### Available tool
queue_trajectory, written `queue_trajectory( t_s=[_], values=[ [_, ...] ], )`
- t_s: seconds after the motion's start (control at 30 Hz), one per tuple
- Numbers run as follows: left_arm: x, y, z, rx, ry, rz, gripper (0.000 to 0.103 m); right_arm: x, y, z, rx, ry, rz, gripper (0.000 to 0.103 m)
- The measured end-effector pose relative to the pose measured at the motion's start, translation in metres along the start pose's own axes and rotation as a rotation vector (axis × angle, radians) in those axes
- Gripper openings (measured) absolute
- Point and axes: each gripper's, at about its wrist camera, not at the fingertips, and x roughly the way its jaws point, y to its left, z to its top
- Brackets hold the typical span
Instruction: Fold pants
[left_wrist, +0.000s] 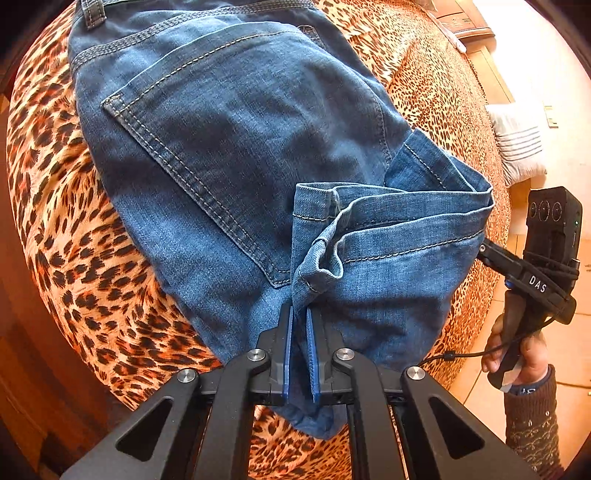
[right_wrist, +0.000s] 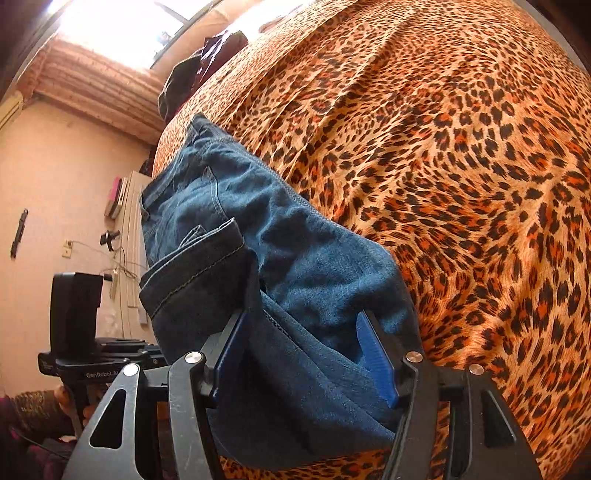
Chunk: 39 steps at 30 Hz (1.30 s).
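Note:
Blue jeans (left_wrist: 229, 140) lie seat-side up, back pocket showing, on a leopard-print bed cover (left_wrist: 55, 229). The leg ends are folded up over the seat, with their hems (left_wrist: 399, 218) stacked on the right. My left gripper (left_wrist: 300, 317) is shut on a bunched fold of denim by the hems. My right gripper (left_wrist: 491, 256), held by a hand (left_wrist: 524, 354), meets the hems' right edge. In the right wrist view the right gripper (right_wrist: 303, 354) stands wide. Thick folded jeans (right_wrist: 295, 258) fill the gap, and one blue pad (right_wrist: 376, 358) shows its face free.
The leopard cover (right_wrist: 461, 184) stretches far beyond the jeans. A dark heap of clothes (right_wrist: 199, 70) lies at its far end. A white pillow (left_wrist: 517, 144) and wooden furniture (left_wrist: 465, 22) stand past the bed's edge, over a tiled floor (left_wrist: 565, 347).

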Motion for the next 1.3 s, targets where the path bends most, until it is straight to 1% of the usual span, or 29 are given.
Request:
queue_trajectory(
  t_s=[0.07,0.13,0.17,0.2,0.23,0.27,0.3,0.33,0.37,0.43,0.47,0.5,0.53,0.6,0.73,0.87,1.0,1.1,1.13,1.17,1.2,1.23,1.3],
  values=[
    [-0.003,-0.003,-0.002,0.019,-0.011,-0.003,0.006,0.007,0.009,0.003,-0.067,0.037,-0.014,0.063],
    [-0.008,-0.002,0.008,0.052,-0.022,0.000,0.007,0.013,0.014,0.005,-0.104,0.062,-0.025,0.063],
    [-0.010,-0.006,0.010,0.071,-0.027,0.001,0.013,0.014,0.016,0.007,-0.107,0.070,-0.021,0.063],
    [-0.009,-0.009,0.012,0.090,-0.021,-0.004,0.025,0.012,0.017,0.008,-0.110,0.065,-0.010,0.063],
    [-0.008,-0.012,0.015,0.106,-0.019,-0.001,0.031,0.010,0.017,0.009,-0.113,0.058,0.009,0.063],
    [-0.006,-0.014,0.017,0.119,-0.019,0.008,0.042,0.008,0.017,0.010,-0.112,0.058,0.023,0.064],
    [-0.004,-0.015,0.020,0.131,-0.021,0.027,0.044,0.009,0.016,0.011,-0.109,0.061,0.022,0.064],
    [-0.003,-0.019,0.023,0.143,-0.021,0.029,0.044,0.011,0.015,0.011,-0.106,0.066,0.011,0.064],
    [-0.003,-0.023,0.026,0.156,-0.018,0.024,0.044,0.011,0.012,0.010,-0.099,0.070,0.005,0.064],
    [0.001,-0.027,0.030,0.165,-0.017,0.020,0.036,0.011,0.008,0.010,-0.084,0.067,0.006,0.064],
    [0.001,-0.030,0.030,0.176,-0.016,0.013,0.022,0.009,0.006,0.008,-0.076,0.061,0.014,0.064],
    [0.001,-0.034,0.030,0.185,-0.018,0.019,0.013,0.010,0.006,0.007,-0.068,0.057,0.023,0.064],
    [0.002,-0.035,0.030,0.188,-0.016,0.028,0.013,0.010,0.006,0.006,-0.061,0.052,0.028,0.064],
    [0.006,-0.032,0.030,0.167,-0.020,0.020,0.008,0.007,0.002,0.003,-0.047,0.043,0.041,0.064],
    [0.001,-0.014,0.024,0.086,-0.023,-0.011,0.006,-0.003,-0.003,-0.001,-0.046,0.035,0.042,0.064],
    [-0.016,0.006,0.008,0.030,-0.037,-0.009,0.005,-0.005,0.003,0.000,-0.093,0.042,0.029,0.064],
    [-0.025,0.023,-0.007,-0.020,-0.025,-0.018,0.005,0.001,0.010,0.001,-0.127,0.057,0.031,0.064],
    [-0.029,0.029,-0.009,-0.044,-0.021,-0.015,0.006,0.013,0.020,0.004,-0.174,0.075,0.004,0.066],
    [-0.032,0.032,-0.011,-0.047,-0.022,-0.007,0.005,0.017,0.023,0.004,-0.201,0.081,-0.012,0.062],
    [-0.032,0.033,-0.012,-0.051,-0.020,-0.005,0.005,0.022,0.029,0.003,-0.239,0.088,-0.053,0.044],
    [-0.034,0.034,-0.013,-0.053,-0.022,-0.004,0.006,0.026,0.034,0.003,-0.278,0.102,-0.090,0.030],
    [-0.026,0.027,-0.011,-0.055,-0.023,0.002,0.006,0.028,0.038,0.002,-0.298,0.125,-0.109,0.016],
    [-0.022,0.022,-0.016,-0.059,-0.027,0.007,0.006,0.023,0.047,-0.002,-0.336,0.137,-0.147,0.012]
  ],
)
